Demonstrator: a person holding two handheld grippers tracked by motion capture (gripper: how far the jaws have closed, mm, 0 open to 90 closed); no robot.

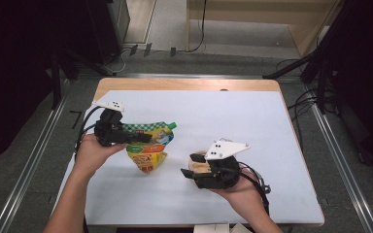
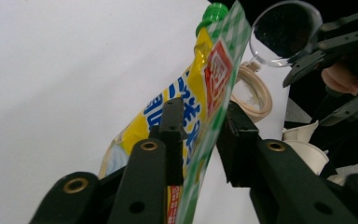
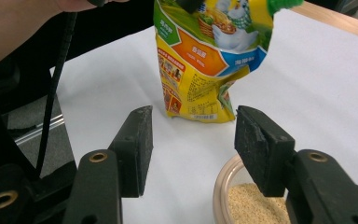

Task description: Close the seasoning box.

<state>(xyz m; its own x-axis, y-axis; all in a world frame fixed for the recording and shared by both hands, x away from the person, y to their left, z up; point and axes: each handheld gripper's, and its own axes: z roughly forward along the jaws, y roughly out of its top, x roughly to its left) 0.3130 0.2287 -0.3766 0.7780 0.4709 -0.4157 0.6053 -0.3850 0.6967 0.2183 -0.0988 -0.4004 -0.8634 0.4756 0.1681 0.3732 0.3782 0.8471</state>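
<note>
A white sheet (image 1: pixel 223 126) covers nearly the whole tabletop (image 1: pixel 184 83), leaving a strip of bare wood along the far edge. One yellow pouch (image 1: pixel 148 148) with a green cap hangs over the left half of the sheet, nearer the front edge than the far one, its bottom at or just above the surface. The left gripper (image 1: pixel 141 138) has the pouch's green-checked top between its jaws; the jaws stand narrow, and in the left gripper view one pad lies on the printed face while the other seems to stand just off it, so a firm grip is doubtful. One round beige bowl (image 3: pixel 242 200) sits toward the front right of the sheet and holds pale, fine grains. The right gripper (image 3: pixel 193 140) hovers over the bowl's near rim with its jaws half open, nothing between the pads. The pouch stands beyond those jaws, well apart from the bowl.
</note>
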